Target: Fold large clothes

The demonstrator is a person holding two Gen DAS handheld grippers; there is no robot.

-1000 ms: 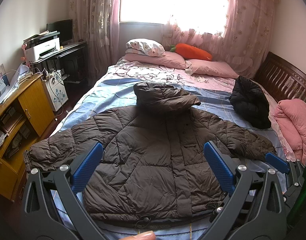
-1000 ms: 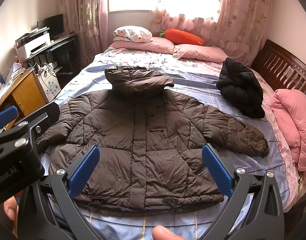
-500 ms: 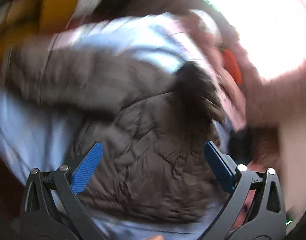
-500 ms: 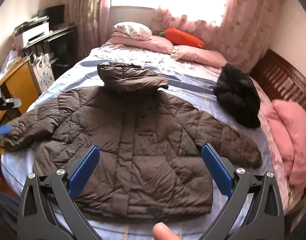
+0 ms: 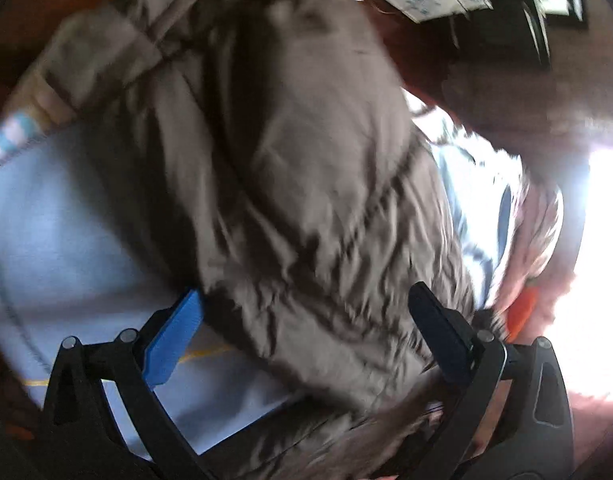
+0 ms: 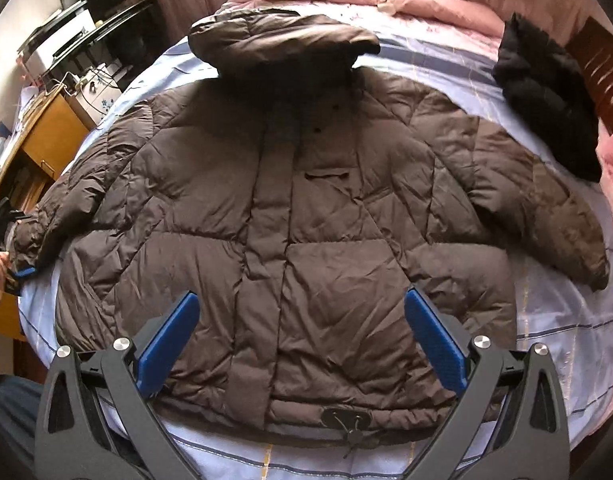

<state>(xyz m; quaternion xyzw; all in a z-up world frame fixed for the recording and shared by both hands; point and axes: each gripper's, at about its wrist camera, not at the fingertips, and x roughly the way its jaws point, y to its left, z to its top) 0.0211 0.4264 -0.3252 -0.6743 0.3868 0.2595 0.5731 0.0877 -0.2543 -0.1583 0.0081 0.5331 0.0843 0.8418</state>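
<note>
**Left gripper swings over to the sleeve**

The big bed (image 6: 566,320) holds the brown coat (image 6: 306,200), spread flat with its front up and hood at the far end. A second ago both grippers hung over the near hem. Now the left gripper (image 5: 306,336) has moved to the left sleeve (image 5: 290,152), wide open, holding nothing. The right gripper (image 6: 302,332) waits wide open and empty. Folding the sleeve in looks like the next step.

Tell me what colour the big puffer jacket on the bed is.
Dark brown puffer jacket, clearest in the right wrist view.
</note>
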